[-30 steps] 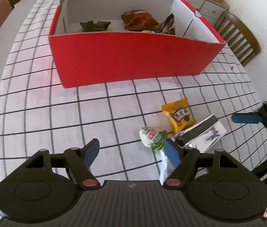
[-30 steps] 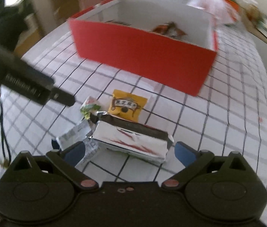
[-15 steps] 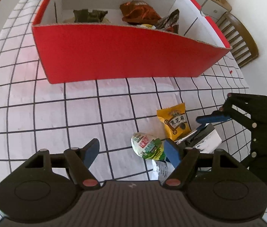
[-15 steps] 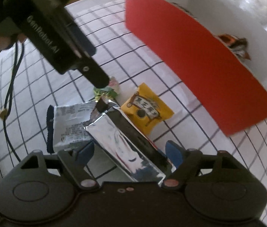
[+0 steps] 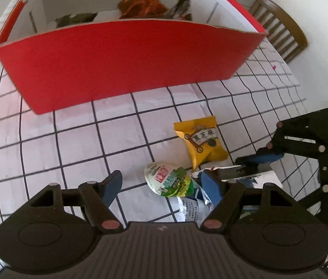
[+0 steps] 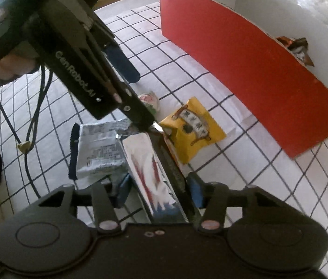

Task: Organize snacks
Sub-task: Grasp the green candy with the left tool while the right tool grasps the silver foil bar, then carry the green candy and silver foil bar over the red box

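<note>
On the checked cloth in front of the red box (image 5: 129, 62) (image 6: 245, 53) lie several loose snacks. My left gripper (image 5: 161, 186) (image 6: 140, 101) stands open, pointing down, with the green-and-white packet (image 5: 168, 181) (image 6: 150, 100) lying between its fingers, untouched. A yellow packet (image 5: 201, 144) (image 6: 194, 130) lies just beyond. My right gripper (image 6: 160, 190) is closing on a long silver-white packet (image 6: 150, 167) (image 5: 257, 176) with a black edge; both pads sit against its sides. A grey printed packet (image 6: 99, 146) (image 5: 191, 209) lies beside it.
Inside the box are an orange bag (image 5: 143, 7) and dark packets (image 5: 75, 18). A wooden chair (image 5: 280, 30) stands past the table's far right edge. A black cable (image 6: 31, 116) hangs from the left tool, held by a hand (image 6: 6, 67).
The right gripper has rolled and its jaws have narrowed from wide open onto the silver-white packet. The left gripper has come lower and nearer the green-and-white packet.
</note>
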Demonstrator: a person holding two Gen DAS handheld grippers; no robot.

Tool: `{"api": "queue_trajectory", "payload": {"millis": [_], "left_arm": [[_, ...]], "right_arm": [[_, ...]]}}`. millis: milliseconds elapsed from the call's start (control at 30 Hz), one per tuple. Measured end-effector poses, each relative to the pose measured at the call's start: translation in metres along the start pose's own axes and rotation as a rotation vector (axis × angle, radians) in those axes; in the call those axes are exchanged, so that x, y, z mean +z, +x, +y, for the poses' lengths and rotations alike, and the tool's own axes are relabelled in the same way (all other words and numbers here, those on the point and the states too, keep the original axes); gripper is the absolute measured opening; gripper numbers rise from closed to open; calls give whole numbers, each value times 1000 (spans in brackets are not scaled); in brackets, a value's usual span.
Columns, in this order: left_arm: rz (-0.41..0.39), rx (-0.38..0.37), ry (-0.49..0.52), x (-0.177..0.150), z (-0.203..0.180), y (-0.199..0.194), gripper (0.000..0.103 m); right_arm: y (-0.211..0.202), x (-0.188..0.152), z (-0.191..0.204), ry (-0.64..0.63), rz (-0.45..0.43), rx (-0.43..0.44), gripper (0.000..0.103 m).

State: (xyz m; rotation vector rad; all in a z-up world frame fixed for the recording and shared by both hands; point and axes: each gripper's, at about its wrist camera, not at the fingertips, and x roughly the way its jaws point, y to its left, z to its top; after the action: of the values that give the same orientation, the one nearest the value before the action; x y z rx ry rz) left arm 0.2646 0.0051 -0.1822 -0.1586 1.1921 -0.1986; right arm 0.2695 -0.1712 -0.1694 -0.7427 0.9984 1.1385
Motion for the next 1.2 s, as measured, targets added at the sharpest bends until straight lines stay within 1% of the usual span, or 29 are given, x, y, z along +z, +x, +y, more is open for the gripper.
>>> {"api": "queue_trajectory", "payload": {"millis": [100,167,233,300,333,367,400,500,633,833,1000,1200], "left_arm": [[2,3,38,-2,-7,1,74],[1,18,59,-3,-12,3,72],[-4,27,75,-4,-16,3,67],[-13,46,92,-4,-20,4,58],[-17,58,100,-5,-21,4,56],[-21,68,111,-5,-22,4,54],[-27,80,120,-6,-23,4,49],[-40,89,127,-9,-24,2,47],[-50,85,91,-10,-19,-1,47],[-60,72,6,-17,-6,-9,47],[-88,55,-55,-28,4,-28,47],[-135,62,-93,-35,10,-57,47]], "right_arm": [[-3,-7,5,49,-12,-22,48],[-5,-12,8,80,-21,-37,48],[-8,-17,10,112,-35,-48,47],[-11,-21,12,146,-51,-52,47],[-12,-24,12,160,-56,-54,47],[-13,-26,12,173,-59,-57,46],[-14,-27,13,183,-61,-60,43],[-15,-30,13,210,-64,-76,42],[-18,-35,11,261,-81,-95,42],[-27,-41,10,375,-116,-134,42],[-36,-41,12,457,-153,-161,42],[-51,-36,19,512,-196,-190,42]]}}
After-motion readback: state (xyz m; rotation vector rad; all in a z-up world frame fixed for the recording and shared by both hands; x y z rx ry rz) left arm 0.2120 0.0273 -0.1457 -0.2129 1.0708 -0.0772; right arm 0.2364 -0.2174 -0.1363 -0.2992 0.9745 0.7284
